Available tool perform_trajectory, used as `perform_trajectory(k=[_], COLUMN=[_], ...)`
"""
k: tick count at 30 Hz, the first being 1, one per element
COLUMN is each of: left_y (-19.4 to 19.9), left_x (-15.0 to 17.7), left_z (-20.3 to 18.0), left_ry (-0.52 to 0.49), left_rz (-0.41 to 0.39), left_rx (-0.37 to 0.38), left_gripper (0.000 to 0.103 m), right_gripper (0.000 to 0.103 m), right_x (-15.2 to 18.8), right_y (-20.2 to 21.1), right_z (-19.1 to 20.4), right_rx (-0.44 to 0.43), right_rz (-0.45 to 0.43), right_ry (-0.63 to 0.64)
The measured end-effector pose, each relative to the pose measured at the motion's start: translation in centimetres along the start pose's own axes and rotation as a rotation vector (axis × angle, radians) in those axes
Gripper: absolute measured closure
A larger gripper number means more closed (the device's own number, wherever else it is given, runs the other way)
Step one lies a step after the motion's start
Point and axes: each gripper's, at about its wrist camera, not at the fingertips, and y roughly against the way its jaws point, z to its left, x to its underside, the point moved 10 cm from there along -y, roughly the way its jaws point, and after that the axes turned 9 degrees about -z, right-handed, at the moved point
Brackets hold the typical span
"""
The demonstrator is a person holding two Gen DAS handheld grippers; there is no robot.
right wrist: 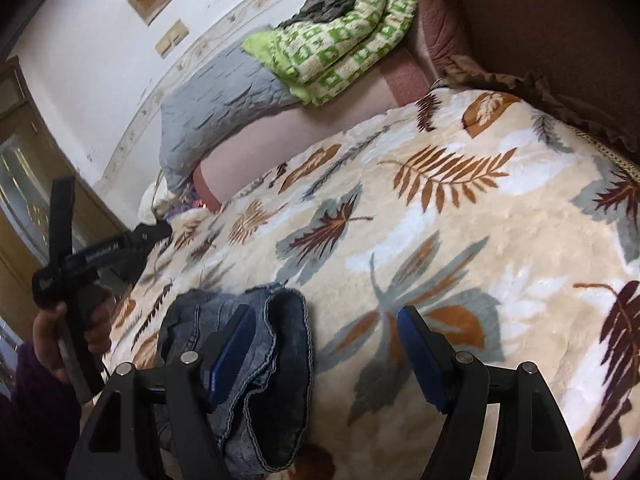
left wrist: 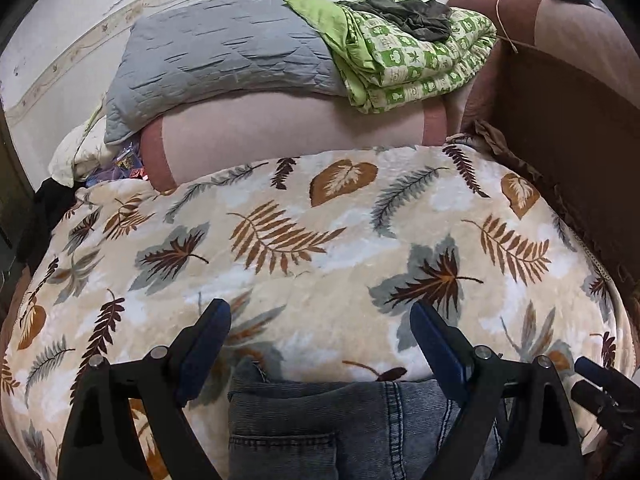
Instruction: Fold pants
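The pants (left wrist: pixel 340 428) lay on the leaf-print blanket (left wrist: pixel 320 240) at the bed's near edge. The left hand-held gripper (left wrist: pixel 320 344) was wide open above the waistband, holding nothing. The right hand-held gripper (right wrist: pixel 326 344) was wide open over the leg hems (right wrist: pixel 276 360), empty.

Left gripper (left wrist: pixel 320 332), right gripper (right wrist: pixel 326 334): both agape.
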Motion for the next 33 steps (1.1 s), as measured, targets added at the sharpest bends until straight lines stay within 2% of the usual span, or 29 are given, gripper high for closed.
perform_trajectory(k=[9,13,19,23,27,30,33], left_y=[0.3,1.0,2.0,2.4,3.3,4.6,5.5], left_x=[0.0,-0.1,1.0,1.5,1.8,1.8,2.1], left_z=[1.6,3.1,5.3,5.9,5.9,6.6,8.0], left_ry=[-0.004,0.002,0.01,0.044,0.008,-0.053,-0.132], left_rz=[0.009,-0.005,0.026,0.037,0.022,-0.022,-0.062], left_rx=[-0.049,-0.108,-0.149,-0.121,-0.102,-0.127,-0.175], left_gripper=[0.012,0.012,0.012,0.012,0.012,0.012,0.012], right_gripper=[0.027,0.027,0.027,0.027,0.027,0.027,0.027], right_x=[0.3,0.0,0.1,-0.2,-0.3,0.5,0.7], right_y=[0.3,0.7,0.6,0.9,0.8,-0.5,-1.3], right_z=[0.4,0.5,1.8,2.0,2.9,3.3,3.7], right_rx=[-0.012,-0.043,-0.065,-0.063,-0.029,-0.028,-0.018], right_rz=[-0.008,-0.014,-0.002,-0.02,-0.047,0.002,0.01], right_ry=[0.0,-0.037,-0.004,-0.036,0.025,0.015,0.018])
